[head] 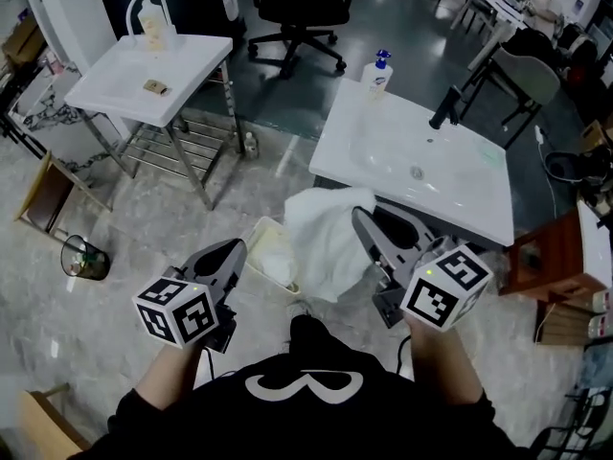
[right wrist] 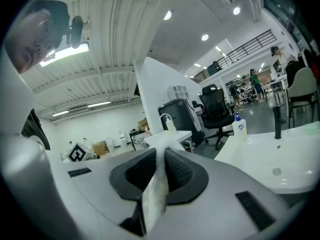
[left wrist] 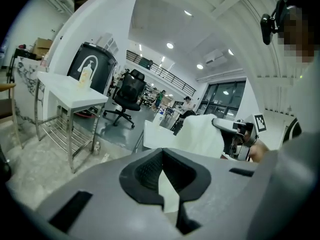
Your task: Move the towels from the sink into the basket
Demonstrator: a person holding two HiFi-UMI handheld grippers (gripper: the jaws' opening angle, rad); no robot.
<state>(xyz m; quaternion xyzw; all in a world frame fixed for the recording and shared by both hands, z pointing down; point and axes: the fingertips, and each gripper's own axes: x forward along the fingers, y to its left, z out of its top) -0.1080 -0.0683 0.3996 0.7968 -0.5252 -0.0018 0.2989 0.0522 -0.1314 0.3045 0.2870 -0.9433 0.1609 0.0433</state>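
Right gripper (right wrist: 161, 156) jaws are clamped on a fold of the white towel (head: 321, 242), which hangs just above the basket (head: 259, 247). Left gripper (left wrist: 161, 151) is closed, apparently empty, beside the basket. Recommend centring the drape over the basket before release.

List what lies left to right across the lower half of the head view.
floor bin → left gripper → basket → white towel → right gripper → brown wooden unit

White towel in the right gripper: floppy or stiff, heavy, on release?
Likely floppy: the towel hangs in loose folds from the right gripper. Probably light: one pinched edge carries it. It may drape over the basket rim rather than drop in cleanly.
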